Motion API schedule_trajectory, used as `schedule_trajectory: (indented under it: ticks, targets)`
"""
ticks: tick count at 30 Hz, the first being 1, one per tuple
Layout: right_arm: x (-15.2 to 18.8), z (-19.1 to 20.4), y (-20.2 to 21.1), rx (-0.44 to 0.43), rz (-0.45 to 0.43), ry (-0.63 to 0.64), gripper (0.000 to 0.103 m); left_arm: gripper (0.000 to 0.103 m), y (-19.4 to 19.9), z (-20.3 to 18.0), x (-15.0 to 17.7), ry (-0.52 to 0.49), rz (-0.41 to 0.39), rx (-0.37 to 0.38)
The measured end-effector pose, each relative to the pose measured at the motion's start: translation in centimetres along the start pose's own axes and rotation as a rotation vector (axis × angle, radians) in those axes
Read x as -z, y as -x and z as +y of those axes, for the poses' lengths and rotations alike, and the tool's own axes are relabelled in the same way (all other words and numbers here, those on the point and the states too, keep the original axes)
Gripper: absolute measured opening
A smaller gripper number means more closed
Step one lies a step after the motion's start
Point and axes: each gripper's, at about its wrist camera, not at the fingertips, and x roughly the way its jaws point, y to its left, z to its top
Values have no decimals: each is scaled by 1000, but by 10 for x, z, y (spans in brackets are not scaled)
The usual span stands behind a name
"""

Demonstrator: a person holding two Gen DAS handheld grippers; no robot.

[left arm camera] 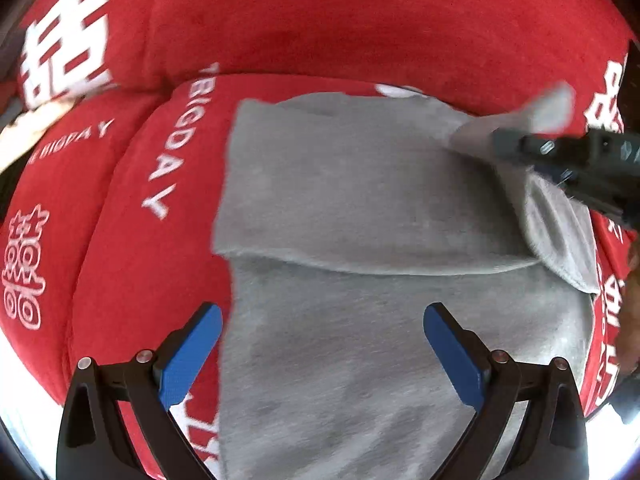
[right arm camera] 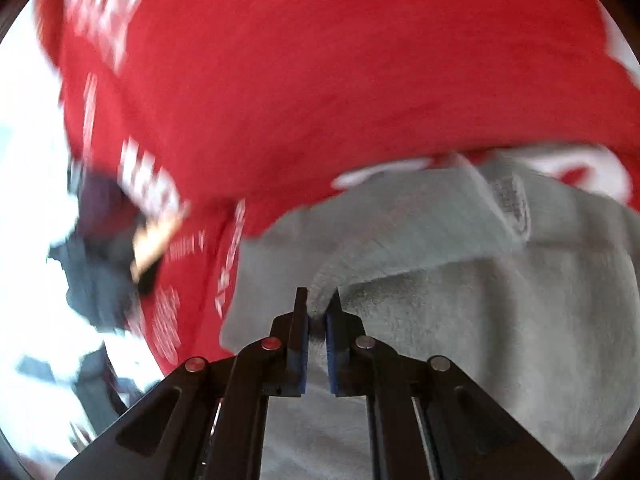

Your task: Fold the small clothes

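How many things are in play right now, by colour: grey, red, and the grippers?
Grey: 1, the garment, folded over once.
Red: 1, the printed cover under it.
Grippers: 2, left gripper open above the garment, right gripper shut on the garment.
Total: 4

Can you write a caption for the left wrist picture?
Open left tool hovers over soft grey garment on red printed sofa cover.

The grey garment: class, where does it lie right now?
In the left wrist view the grey garment lies on the red printed cover, ahead of the left hand-held gripper; the right hand-held gripper pinches its edge.
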Motion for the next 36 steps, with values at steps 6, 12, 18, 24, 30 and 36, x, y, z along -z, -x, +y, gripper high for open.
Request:
schedule_trajectory:
  ticks: [6,12,18,24,30,36]
  targets:
    - [26,35,-59,109,175,241,9,101,1,21,6,26,6,-28]
    - [57,37,-45,188,214,310,29,101,0,28,-1,53,9,-19]
    - [86,-59,41,115,52,-198,39,101,0,17,-28,37,-31,21]
    - [137,-160,107,77,-79,-638,39,101,-26,-4,-56,14,-34,8]
    - [149,-203,112,-20,-226,-897,7,101,-58,-6,-55,-26,16,-119]
    - [145,-194,124,-46,-196,-831,7,101,-52,10,-48,2,48,-69]
